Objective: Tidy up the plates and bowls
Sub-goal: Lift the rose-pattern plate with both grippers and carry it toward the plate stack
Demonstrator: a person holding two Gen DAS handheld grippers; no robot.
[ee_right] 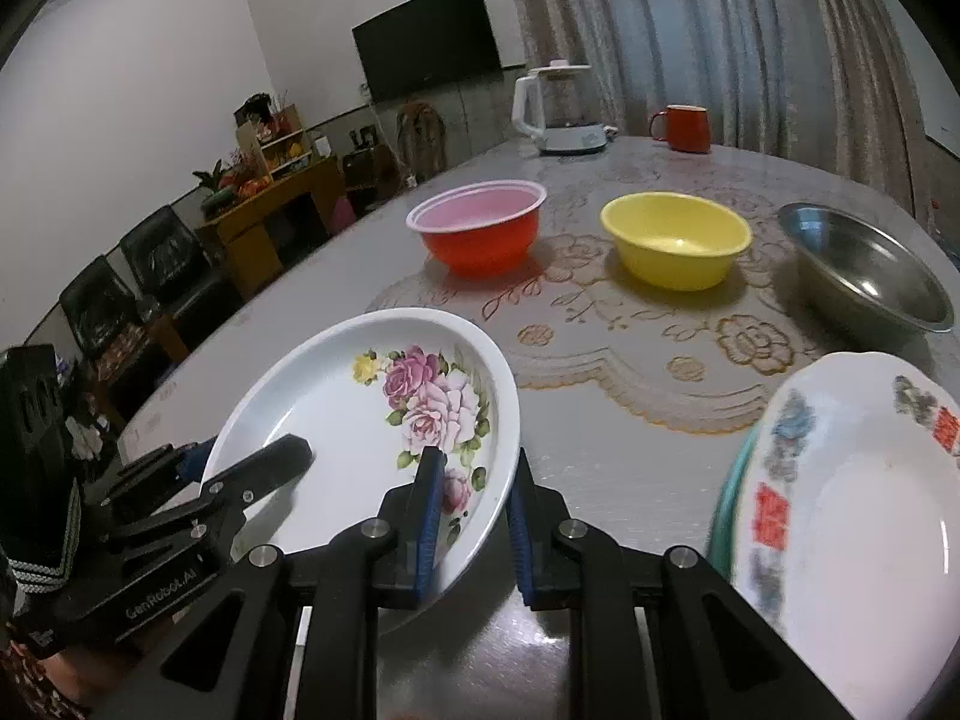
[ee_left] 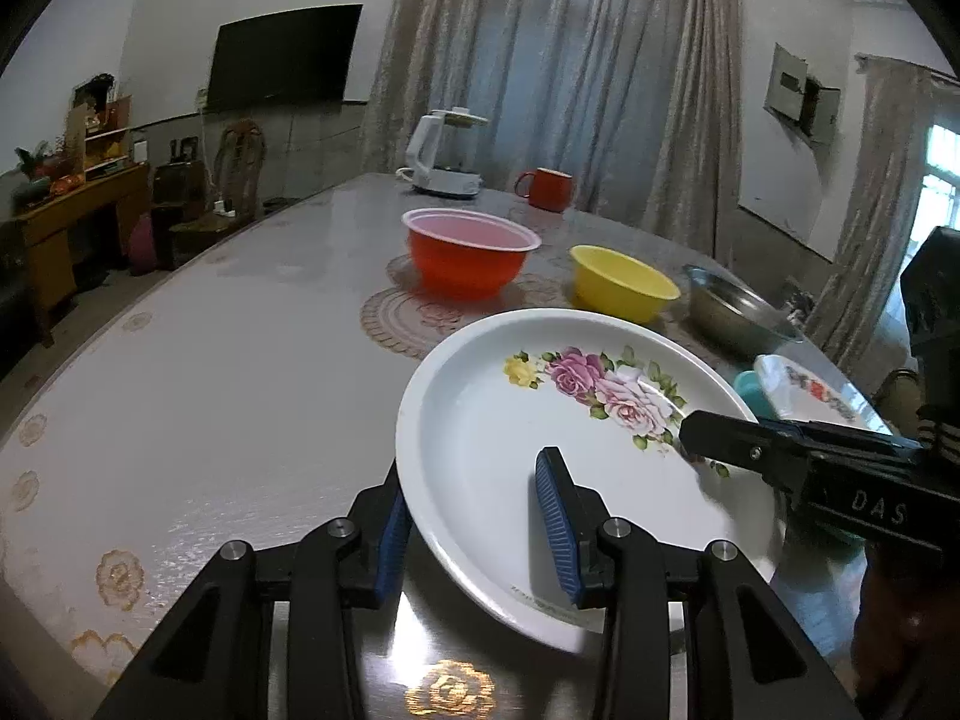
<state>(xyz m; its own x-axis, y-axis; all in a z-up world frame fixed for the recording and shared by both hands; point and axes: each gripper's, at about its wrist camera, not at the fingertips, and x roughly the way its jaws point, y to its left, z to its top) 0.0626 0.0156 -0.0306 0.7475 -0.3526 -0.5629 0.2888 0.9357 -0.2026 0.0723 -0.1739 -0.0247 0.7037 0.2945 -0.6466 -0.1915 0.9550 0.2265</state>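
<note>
the rose plate is lifted off the table and tilted, held at both edges at once. the left gripper is clamped on the plate's near left rim, one blue pad under the outside of the rim and the other lying on the inner face. the right gripper is clamped on the opposite rim in the same way, one pad on the painted inside beside the roses and the other behind the edge. in the left wrist view the right gripper's black finger reaches in from the right, over the flowers. beyond the left gripper, further out on the table, stand a red bowl and just right of it a yellow bowl, apart from each other, with a steel bowl further right again. just right of the right gripper a second plate with red and blue marks rests on something teal, blurred at its near edge; what the teal thing is cannot be told. at the far end of the table, well past both grippers, are a white kettle and a red mug.
</note>
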